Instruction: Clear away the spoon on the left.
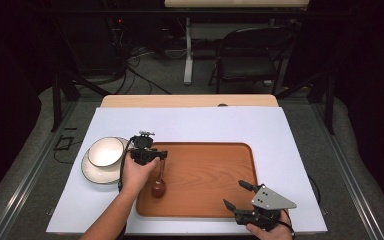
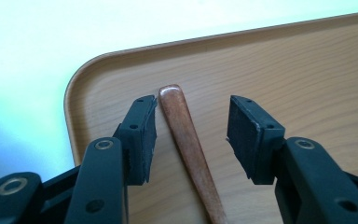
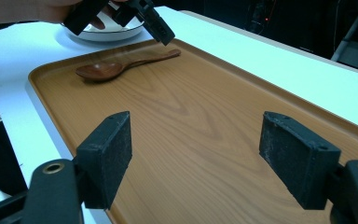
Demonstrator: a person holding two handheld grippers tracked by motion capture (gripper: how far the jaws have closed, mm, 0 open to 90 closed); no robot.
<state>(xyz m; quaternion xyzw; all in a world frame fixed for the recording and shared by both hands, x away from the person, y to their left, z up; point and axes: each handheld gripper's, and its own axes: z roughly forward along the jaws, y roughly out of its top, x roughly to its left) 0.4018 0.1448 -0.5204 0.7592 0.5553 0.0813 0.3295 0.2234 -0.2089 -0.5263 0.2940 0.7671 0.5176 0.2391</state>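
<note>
No writing can be read on anything. The tray [image 1: 215, 170] holds one spoon [image 1: 158, 186], lying flat near its left end. The left gripper [image 2: 192, 133] stands with jaws apart around the handle, pads not pressing it. The right gripper [image 3: 198, 156] is spread wide over bare tray. A bowl [image 1: 105, 151] sits on a plate [image 1: 94, 172].

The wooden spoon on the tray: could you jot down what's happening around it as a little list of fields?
spoon: brown wood, lying flat in the tray's near-left part
tray: wooden, on a white sheet
left tool: open, jaws either side of the spoon handle, pads not pressing it
right tool: open, over the tray's near-right corner, holding nothing
bowl: white, on a plate left of the tray
</note>
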